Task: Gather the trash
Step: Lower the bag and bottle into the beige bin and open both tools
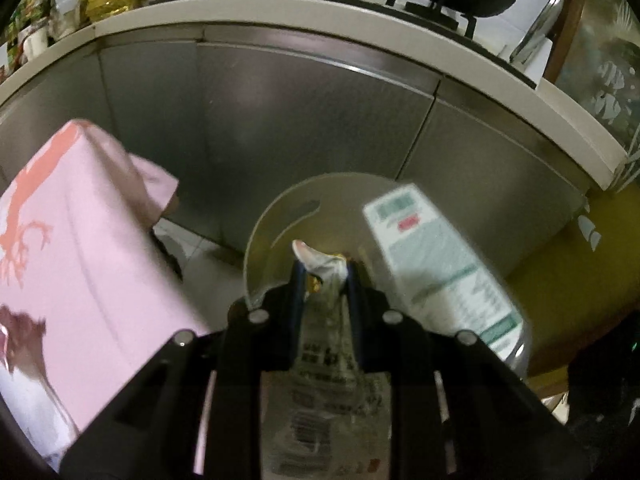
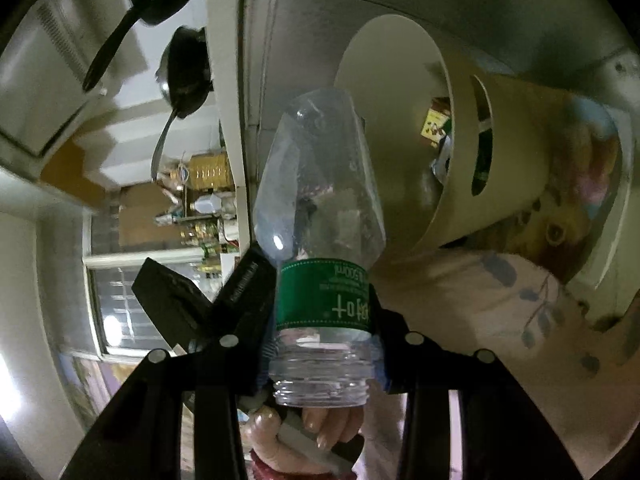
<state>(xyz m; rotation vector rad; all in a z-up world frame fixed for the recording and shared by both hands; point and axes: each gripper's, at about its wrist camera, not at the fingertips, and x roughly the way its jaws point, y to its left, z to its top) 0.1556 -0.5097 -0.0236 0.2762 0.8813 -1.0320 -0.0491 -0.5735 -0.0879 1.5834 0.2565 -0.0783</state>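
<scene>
Left fingers: the left gripper (image 1: 322,276) is squeezing a crinkly plastic wrapper (image 1: 324,340). The wrapper's end is poking out past the tips.

Right fingers: the right gripper (image 2: 324,312) is hugging a clear plastic bottle (image 2: 320,208) around its green label. The bottle looks empty.

Helping hand: a hand (image 2: 296,440) is showing just below the bottle's end, gripping the other tool.

Trash bin: a round beige bin (image 1: 276,216) is sitting on the floor against the grey cupboard doors (image 1: 300,120). The wrapper is hanging right over its open top. The bottle is near the bin (image 2: 400,120) too, pointing toward its mouth. Some trash is already lying inside.

Also there: a white and green carton (image 1: 440,272) is showing blurry at the bin's right rim. I cannot tell if it is resting or dropping.

Step now: both pieces are being carried to the bin.

Next move: I think the left fingers need to let go so the wrapper falls in. The bottle needs to come over the mouth first.
</scene>
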